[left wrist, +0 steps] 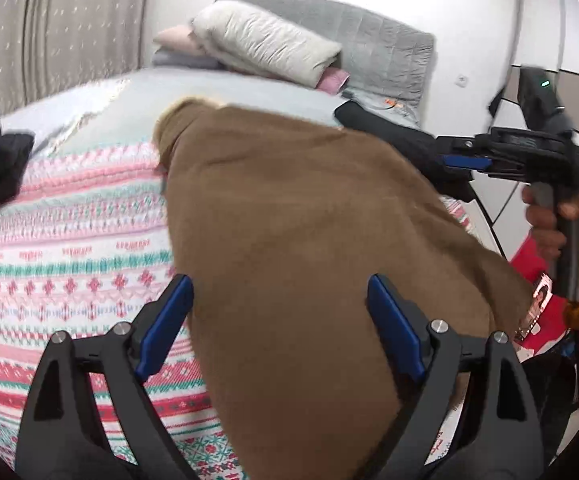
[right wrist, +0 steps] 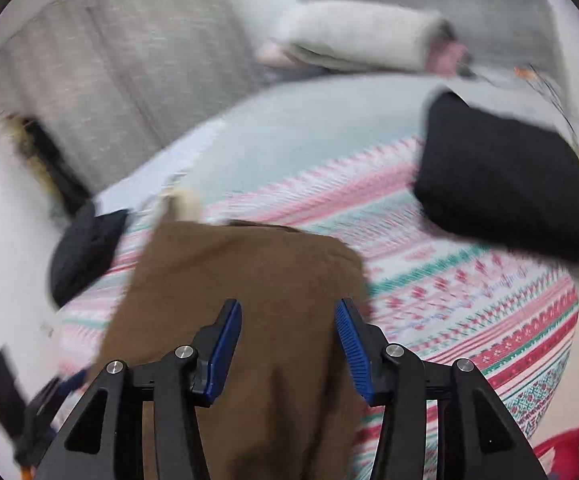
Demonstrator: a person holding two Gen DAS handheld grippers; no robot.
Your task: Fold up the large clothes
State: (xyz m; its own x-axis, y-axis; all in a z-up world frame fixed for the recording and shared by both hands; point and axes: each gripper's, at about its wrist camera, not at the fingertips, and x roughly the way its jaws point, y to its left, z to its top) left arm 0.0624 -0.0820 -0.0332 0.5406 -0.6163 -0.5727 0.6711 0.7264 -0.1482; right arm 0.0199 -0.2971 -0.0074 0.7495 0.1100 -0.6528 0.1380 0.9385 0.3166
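Bed (left wrist: 69, 240) w/ patterned blanket carries brown garment (left wrist: 309, 240), lying flat, long axis running away from both grippers toward headboard. Black clothes (right wrist: 505, 184) off to sides. Left gripper (left wrist: 279, 320) released, jaws wide, straddling garment's near edge, no pinch. Right gripper (right wrist: 289, 344) half open over near end, nothing held. Both about equally near; left better placed for next grab.

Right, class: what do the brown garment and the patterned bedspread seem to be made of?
Brown garment: probably fleece or brushed wool, judging by its matte, fuzzy, thick surface. Patterned bedspread: seems knitted or woven yarn, with ribbed rows and stitched-looking pink, teal and white motifs.
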